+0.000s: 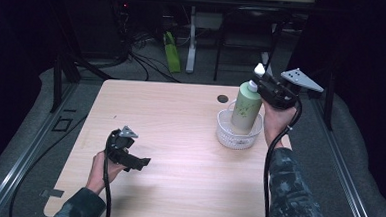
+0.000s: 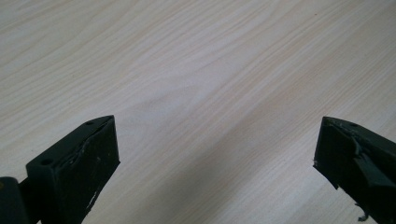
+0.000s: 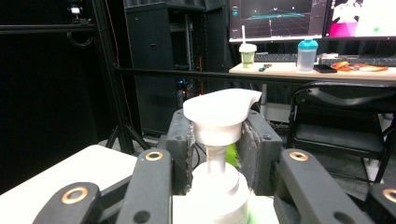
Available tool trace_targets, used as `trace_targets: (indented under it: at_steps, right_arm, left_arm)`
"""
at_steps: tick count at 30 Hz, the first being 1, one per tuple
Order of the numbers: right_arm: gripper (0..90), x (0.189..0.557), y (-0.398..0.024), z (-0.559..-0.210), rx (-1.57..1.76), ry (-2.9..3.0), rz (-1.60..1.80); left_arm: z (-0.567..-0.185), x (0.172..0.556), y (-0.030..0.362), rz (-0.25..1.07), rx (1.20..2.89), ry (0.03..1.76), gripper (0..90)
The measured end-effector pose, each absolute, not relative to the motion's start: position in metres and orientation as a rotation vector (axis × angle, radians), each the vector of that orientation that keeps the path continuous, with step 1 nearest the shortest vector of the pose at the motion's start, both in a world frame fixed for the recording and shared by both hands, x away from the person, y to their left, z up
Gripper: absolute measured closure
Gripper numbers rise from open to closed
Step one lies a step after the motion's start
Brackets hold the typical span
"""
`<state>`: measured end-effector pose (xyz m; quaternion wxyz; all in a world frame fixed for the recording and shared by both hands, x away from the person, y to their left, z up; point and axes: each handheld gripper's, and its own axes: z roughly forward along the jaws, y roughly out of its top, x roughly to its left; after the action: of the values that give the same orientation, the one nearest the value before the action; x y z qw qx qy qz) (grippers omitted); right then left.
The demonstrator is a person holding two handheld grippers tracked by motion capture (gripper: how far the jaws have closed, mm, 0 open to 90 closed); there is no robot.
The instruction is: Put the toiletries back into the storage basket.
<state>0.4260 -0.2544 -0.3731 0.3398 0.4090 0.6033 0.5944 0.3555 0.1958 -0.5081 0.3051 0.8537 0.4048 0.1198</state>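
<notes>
While your right gripper (image 1: 260,82) pinches the pump bottle (image 1: 246,108) in the basket (image 1: 225,135), likely placing it, your left gripper (image 1: 139,162) idles spread; release next.

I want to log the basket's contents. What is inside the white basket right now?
The green pump bottle stands tilted inside the white basket, its neck clamped by the right tool. Anything beneath the bottle's base is covered; no other item shows through the mesh.

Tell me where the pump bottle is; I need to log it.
In the high view, the pump bottle stands in the white basket at the table's right, its pump neck between the right hand-held gripper's jaws.
</notes>
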Motion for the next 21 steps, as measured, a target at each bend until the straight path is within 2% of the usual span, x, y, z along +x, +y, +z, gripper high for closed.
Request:
trace_targets:
  at_steps: [21]
  right_arm:
    - [67.1, 0.426, -0.252, -0.398, 1.105, 1.608, 1.532]
  left_arm:
    - [-0.509, 0.355, 0.195, 0.323, 2.264, 1.071, 0.0]
